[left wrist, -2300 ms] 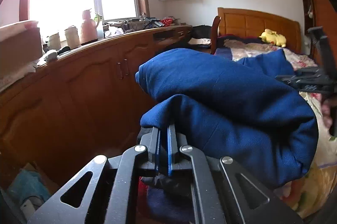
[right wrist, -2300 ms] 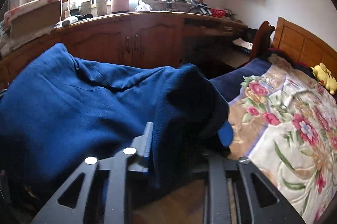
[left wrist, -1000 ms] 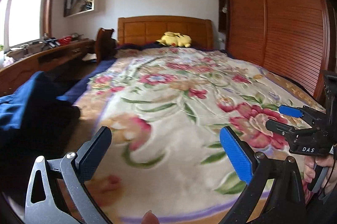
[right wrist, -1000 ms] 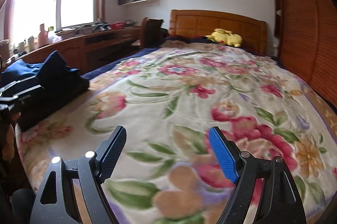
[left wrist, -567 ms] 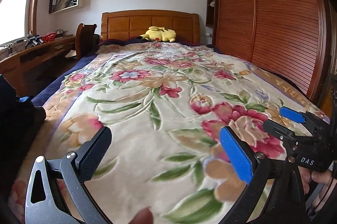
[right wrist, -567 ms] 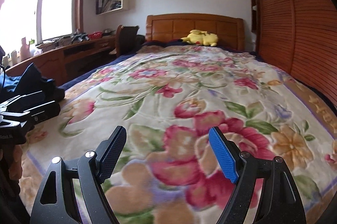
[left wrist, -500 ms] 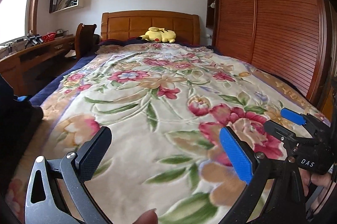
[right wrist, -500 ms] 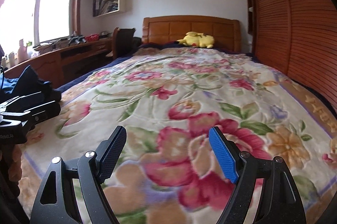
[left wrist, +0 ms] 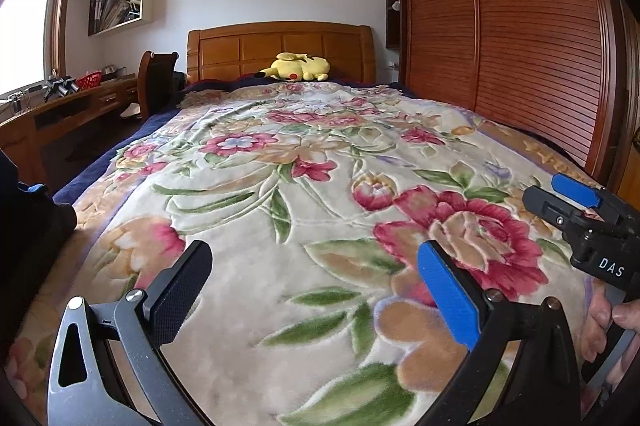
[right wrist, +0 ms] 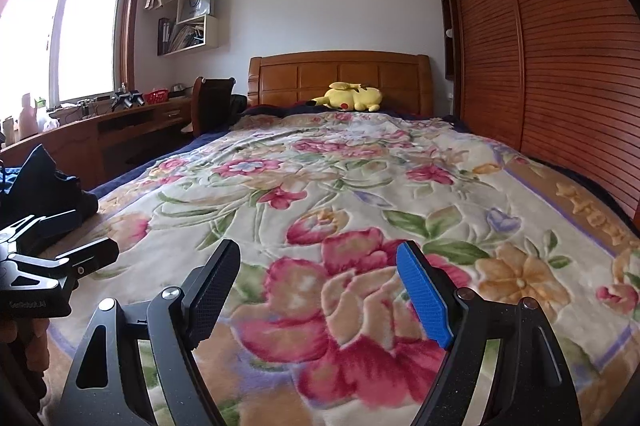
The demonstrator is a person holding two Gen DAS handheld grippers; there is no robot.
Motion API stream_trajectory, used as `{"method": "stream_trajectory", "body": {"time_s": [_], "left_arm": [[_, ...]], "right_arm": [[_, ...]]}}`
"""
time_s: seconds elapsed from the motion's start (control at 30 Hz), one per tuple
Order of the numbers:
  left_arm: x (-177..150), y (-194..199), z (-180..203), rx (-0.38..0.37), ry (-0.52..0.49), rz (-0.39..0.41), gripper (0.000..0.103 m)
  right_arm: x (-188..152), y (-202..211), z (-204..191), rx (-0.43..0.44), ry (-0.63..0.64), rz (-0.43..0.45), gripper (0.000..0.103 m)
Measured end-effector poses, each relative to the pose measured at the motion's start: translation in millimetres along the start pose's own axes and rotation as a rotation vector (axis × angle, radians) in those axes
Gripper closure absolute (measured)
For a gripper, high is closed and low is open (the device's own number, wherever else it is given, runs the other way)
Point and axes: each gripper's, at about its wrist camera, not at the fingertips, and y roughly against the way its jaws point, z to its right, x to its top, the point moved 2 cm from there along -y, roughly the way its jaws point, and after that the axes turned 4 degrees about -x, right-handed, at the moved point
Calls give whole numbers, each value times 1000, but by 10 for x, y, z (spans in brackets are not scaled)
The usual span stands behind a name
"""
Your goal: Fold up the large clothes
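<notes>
fingers: left gripper (left wrist: 316,278) and right gripper (right wrist: 318,282) both gaping, gripping nothing | risk: folded dark blue garment (right wrist: 44,177) sitting at flowered blanket (right wrist: 360,185) edge, possibly sliding off

Dark blue garment (right wrist: 44,177) bunched at bed's left edge

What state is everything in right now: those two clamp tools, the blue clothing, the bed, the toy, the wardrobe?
Left hand-held gripper: open, holding nothing.
Right hand-held gripper: open, holding nothing.
Blue garment: bunched in a heap at the bed's left edge, not gripped.
Floral blanket: spread flat over the bed.
Yellow plush toy: lying by the headboard.
Wardrobe doors: slid shut.
Desk chair: standing at the desk.
</notes>
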Motion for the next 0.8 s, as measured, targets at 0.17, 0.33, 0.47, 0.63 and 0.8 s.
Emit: {"method": "stream_trajectory", "body": {"time_s": [0.17,0.33,0.47,0.63,0.8], "left_arm": [[-3,1,-9,0,2,0,0],[0,15,-15,1,3,2,0],[0,14,-15,3,1,3,0],[2,23,-17,3,2,3,0],[7,32,-20,9,4,6,0]], "right_arm": [[-24,-75,42,0,7,-2,21],[-23,-70,82,1,13,2,21],[-24,-72,95,2,15,1,21],[-27,-66,107,6,19,1,21],[-22,-63,140,6,21,9,21]]}}
